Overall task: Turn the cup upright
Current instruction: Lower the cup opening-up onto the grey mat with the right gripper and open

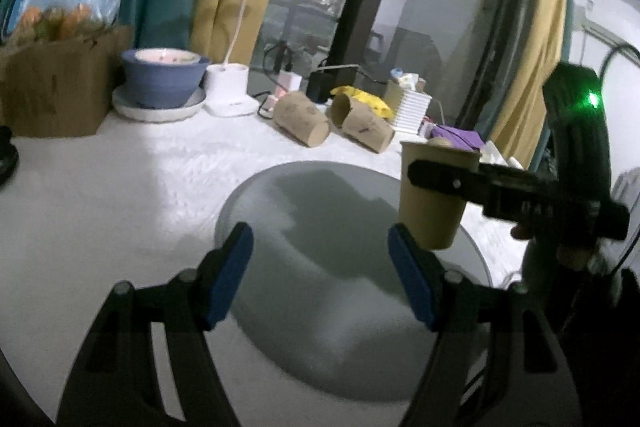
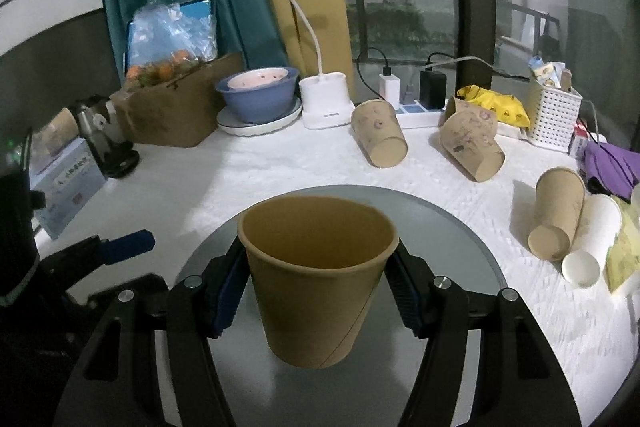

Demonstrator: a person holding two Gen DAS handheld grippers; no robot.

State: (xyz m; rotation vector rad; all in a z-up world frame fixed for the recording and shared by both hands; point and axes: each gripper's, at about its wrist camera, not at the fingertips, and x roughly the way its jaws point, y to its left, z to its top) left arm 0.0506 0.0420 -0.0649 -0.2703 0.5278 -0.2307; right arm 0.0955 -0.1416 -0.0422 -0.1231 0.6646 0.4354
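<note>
left tongs [image 1: 320, 275] | black arms, blue pads [image 1: 228, 277] | right tongs [image 2: 316, 291] | silver screws

Along the table's [image 2: 304, 163] far edge stand a cardboard box [image 2: 176, 115] of oranges, a blue bowl [image 2: 258, 99] on a white plate [image 2: 260, 125] and a white desk lamp [image 2: 324, 99]. Two spare paper cups [image 2: 380, 139] lie on their sides near a power strip [image 2: 416, 111]. A white basket [image 2: 554, 119] sits toward the far right corner.

the left black two-finger gripper with blue pads [image 1: 320, 275] has its jaws spread wide with nothing between them. the right black two-finger gripper with blue pads [image 2: 314, 291], held level, is clamped on the sides of an upright brown paper cup [image 2: 318, 279].
</note>
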